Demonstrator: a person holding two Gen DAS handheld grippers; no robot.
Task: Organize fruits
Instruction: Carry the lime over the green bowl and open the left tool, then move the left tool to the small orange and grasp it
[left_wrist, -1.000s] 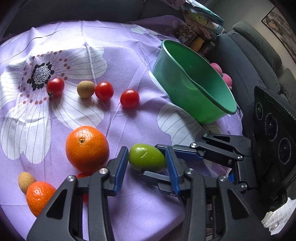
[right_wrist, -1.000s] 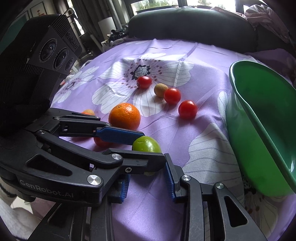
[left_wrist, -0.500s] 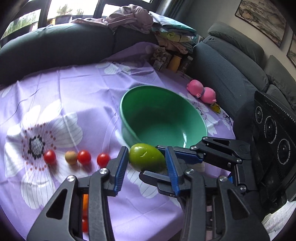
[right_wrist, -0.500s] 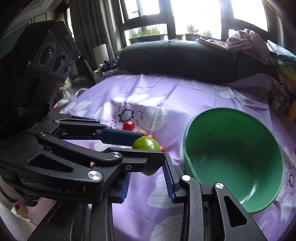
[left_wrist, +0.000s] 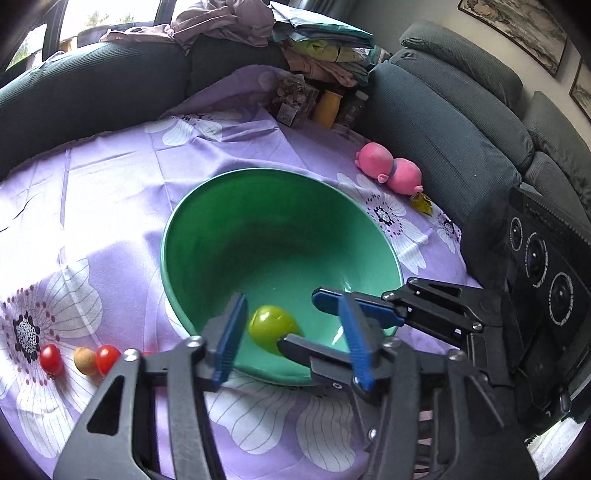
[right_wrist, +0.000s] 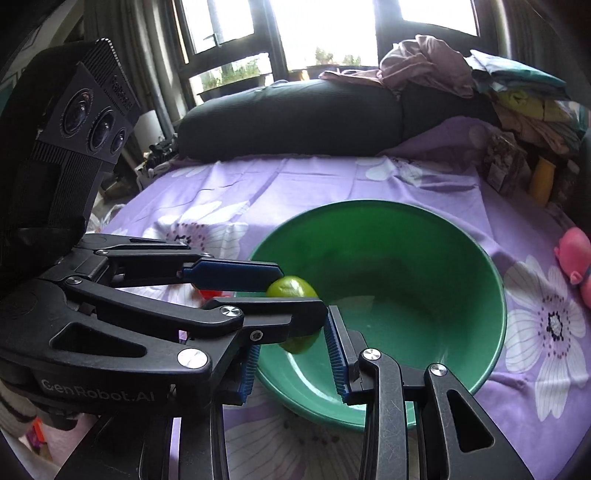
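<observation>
A green fruit (left_wrist: 272, 328) is inside the green bowl (left_wrist: 192, 221), loose between the jaws of my left gripper (left_wrist: 291, 334), which is open above the bowl's near rim. In the right wrist view the fruit (right_wrist: 291, 288) shows partly hidden behind the left gripper's finger, inside the bowl (right_wrist: 495, 280). My right gripper (right_wrist: 291, 363) is open and empty just over the bowl's near edge, crossing under the left one. Two red tomatoes (left_wrist: 50, 360) and a small brown fruit (left_wrist: 85, 361) lie in a row on the purple cloth at the left.
A pink pig toy (left_wrist: 389, 171) lies on the cloth beyond the bowl, at the right. Jars and folded clothes (left_wrist: 317, 105) stand at the table's far edge. Dark sofas surround the table on the far and right sides.
My left gripper carried the green fruit from the cloth up over the bowl, then opened; the fruit now lies loose inside the bowl. The right gripper moved alongside.
</observation>
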